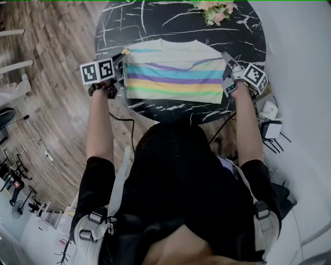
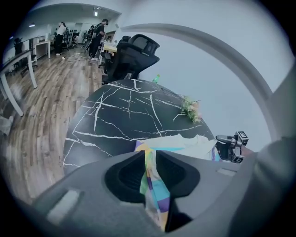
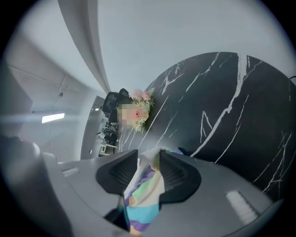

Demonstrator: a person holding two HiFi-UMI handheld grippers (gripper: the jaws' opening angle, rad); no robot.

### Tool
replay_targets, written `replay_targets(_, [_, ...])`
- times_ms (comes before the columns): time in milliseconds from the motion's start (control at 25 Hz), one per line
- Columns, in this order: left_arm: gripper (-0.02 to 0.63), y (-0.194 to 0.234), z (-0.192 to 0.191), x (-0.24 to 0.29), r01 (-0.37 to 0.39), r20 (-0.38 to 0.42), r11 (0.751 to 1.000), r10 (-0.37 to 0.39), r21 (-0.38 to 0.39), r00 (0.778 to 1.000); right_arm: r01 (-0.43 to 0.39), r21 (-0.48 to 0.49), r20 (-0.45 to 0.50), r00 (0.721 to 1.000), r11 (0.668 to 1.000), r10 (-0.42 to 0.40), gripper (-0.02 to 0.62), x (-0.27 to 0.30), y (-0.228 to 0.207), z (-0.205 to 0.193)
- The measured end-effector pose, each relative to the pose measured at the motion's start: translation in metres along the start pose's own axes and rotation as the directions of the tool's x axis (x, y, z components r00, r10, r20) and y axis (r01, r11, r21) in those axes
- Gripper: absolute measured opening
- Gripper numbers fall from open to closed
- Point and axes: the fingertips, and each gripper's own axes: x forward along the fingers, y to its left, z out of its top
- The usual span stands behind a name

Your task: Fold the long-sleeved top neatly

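The top (image 1: pixel 173 77) lies flat on the near half of a round black table (image 1: pixel 243 36). It is folded into a wide rectangle with teal, purple, yellow and green stripes running left to right and a white band along its far edge. Its near edge sits close to the table's near rim.

It looks like thin knit cloth: light, soft and limp, with no stiffness to hold a crease by itself. The stacked layers would likely slide over one another, and the smooth tabletop gives little friction, so a one-sided pull could drag the whole bundle askew. The best places to take hold are the two short ends. Pinching every layer there together, and lifting both ends at once, should keep the edge straight.

The left gripper (image 2: pixel 149 156) is at the top's left end, and a bunched fold of striped cloth fills the narrow gap between its jaws. By the look of it, they lightly pinch the cloth. The right gripper (image 3: pixel 148 155) is at the right end. Its jaws stand wider apart and a fold of cloth lies loose between them, so it reads as released rather than gripping.

At the table's far edge sits a small bunch of flowers (image 1: pixel 214 10). A wooden floor (image 1: pixel 46 103) spreads to the left.
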Motion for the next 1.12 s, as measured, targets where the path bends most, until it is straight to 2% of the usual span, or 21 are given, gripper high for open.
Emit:
replay_targets(160, [0.084,0.002,-0.003,-0.006,-0.008,0.03,1.0,0.008,-0.001,1.0,0.03,-0.017,-0.038,0.999,0.999,-0.031,0.162,-0.001,-0.001,0.004])
replay_targets(240, [0.084,0.005,-0.002,-0.01,-0.026,0.055,1.0,0.026,0.009,0.998,0.03,-0.028,-0.029,0.999,0.999,-0.031,0.19,-0.005,0.0,0.013])
replay_targets(360, [0.083,0.01,-0.003,-0.015,-0.044,0.062,0.999,0.044,0.013,0.997,0.024,-0.034,0.002,1.0,0.999,-0.024,0.19,-0.009,0.001,0.027])
replay_targets(520, [0.083,0.006,-0.004,-0.016,-0.024,0.068,0.999,0.022,0.024,0.997,0.023,-0.067,0.011,1.0,0.997,-0.023,0.189,-0.012,0.0,0.032])
replay_targets(600, [0.083,0.0,-0.003,-0.015,-0.008,0.08,0.998,0.003,0.057,0.997,0.012,-0.086,0.0,1.0,0.996,-0.012,0.187,-0.013,0.002,0.028])
replay_targets(720, [0.091,-0.003,-0.006,-0.013,-0.027,0.077,0.992,0.018,0.127,0.997,0.008,-0.119,-0.022,1.0,0.993,-0.01,0.176,-0.014,0.005,0.017])
replay_targets(880, [0.144,-0.015,-0.023,-0.009,0.016,0.002,0.981,-0.016,0.192,1.0,0.0,-0.18,-0.052,0.999,0.984,-0.01,0.175,-0.018,0.011,0.001])
replay_targets(1120, [0.146,-0.025,-0.036,-0.003,0.032,-0.067,0.929,-0.008,0.369,0.998,-0.014,-0.26,-0.093,0.996,0.965,-0.011,0.17,-0.015,0.03,-0.03])
